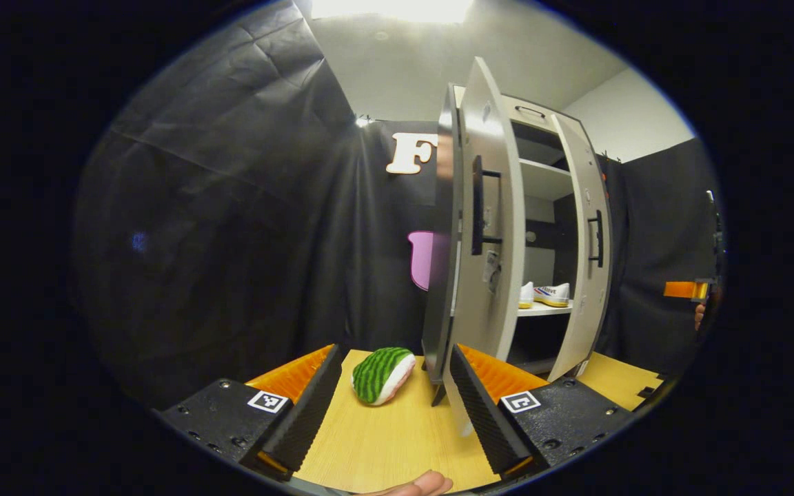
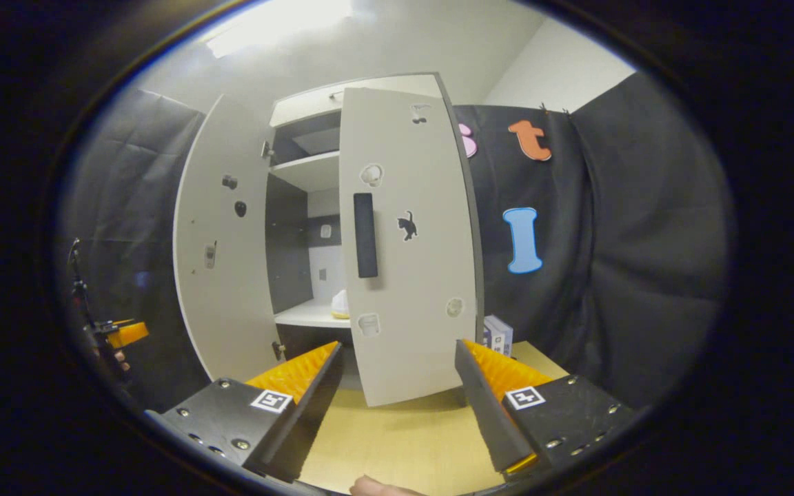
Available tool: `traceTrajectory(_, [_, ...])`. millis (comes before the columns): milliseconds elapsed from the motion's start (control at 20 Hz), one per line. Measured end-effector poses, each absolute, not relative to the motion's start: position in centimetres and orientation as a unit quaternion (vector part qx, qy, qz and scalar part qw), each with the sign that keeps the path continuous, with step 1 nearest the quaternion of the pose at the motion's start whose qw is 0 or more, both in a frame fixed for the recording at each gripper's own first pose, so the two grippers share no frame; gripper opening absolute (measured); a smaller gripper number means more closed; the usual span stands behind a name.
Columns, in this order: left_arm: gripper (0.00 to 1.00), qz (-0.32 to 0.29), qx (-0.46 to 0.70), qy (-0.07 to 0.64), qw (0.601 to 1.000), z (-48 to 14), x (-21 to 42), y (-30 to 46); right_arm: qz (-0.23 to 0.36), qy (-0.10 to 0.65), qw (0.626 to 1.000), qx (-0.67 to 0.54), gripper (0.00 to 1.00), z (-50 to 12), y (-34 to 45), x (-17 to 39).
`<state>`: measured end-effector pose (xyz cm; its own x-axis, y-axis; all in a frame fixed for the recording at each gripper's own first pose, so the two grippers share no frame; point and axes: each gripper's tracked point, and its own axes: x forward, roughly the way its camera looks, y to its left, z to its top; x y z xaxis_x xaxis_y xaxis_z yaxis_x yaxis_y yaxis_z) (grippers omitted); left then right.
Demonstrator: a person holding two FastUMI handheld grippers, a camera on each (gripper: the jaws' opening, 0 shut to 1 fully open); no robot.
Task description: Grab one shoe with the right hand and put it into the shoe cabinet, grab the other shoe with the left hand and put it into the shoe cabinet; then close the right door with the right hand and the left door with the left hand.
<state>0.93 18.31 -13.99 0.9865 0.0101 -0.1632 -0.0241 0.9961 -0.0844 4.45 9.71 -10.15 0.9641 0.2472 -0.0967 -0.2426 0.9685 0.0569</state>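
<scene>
The white shoe cabinet (image 1: 542,182) stands on the wooden table with both doors swung out. Two white shoes (image 1: 552,295) sit side by side on its middle shelf; one shoe (image 2: 340,305) peeks through the gap in the right gripper view. My left gripper (image 1: 394,364) is open, low over the table, with the left door (image 1: 483,227) edge-on just beyond its right finger. My right gripper (image 2: 398,348) is open too, facing the outside of the right door (image 2: 407,241) and its dark handle (image 2: 365,234). Nothing is held between either pair of fingers.
A green striped plush toy (image 1: 383,374) lies on the table (image 1: 390,441) just beyond my left fingers. A small box (image 2: 498,334) stands at the right door's far side. The other gripper (image 1: 686,289) shows far right; in the right gripper view the left one (image 2: 125,334) shows far left.
</scene>
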Motion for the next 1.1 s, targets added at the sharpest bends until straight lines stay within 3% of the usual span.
traceTrajectory(150, [0.96,0.006,-0.057,0.1,0.993,-13.7,3.7,19.5,0.127,0.031,0.991,0.001,0.97,-9.4,9.9,2.2])
traceTrajectory(200, [0.92,0.005,-0.057,0.102,0.993,-13.1,4.4,20.2,0.126,0.024,0.992,-0.005,0.96,-9.3,9.8,1.5])
traceTrajectory(250, [0.95,0.007,-0.054,0.101,0.993,-12.5,5.4,20.8,0.126,0.017,0.992,-0.01,0.96,-9.1,9.9,0.7])
traceTrajectory(700, [0.95,-0.019,-0.118,0.094,0.988,-5.8,13.9,21.8,0.108,-0.016,0.993,-0.037,0.97,-9.7,9.5,-2.5])
traceTrajectory(750, [0.91,-0.024,-0.113,0.092,0.989,-5.1,14.4,21.5,0.114,-0.018,0.993,-0.036,0.96,-9.7,9.9,-2.7])
traceTrajectory(800, [0.99,-0.027,-0.108,0.088,0.99,-4.5,15.0,21.3,0.111,-0.018,0.993,-0.036,0.96,-9.8,9.7,-2.8])
traceTrajectory(900, [0.91,-0.039,-0.101,0.083,0.991,-3.7,15.4,20.6,0.099,-0.019,0.994,-0.038,0.96,-9.8,8.5,-2.9])
traceTrajectory(1100, [0.95,-0.067,-0.103,0.105,0.987,-4.2,15.6,17.3,0.111,-0.021,0.993,-0.013,0.97,-9.4,8.2,-3.3])
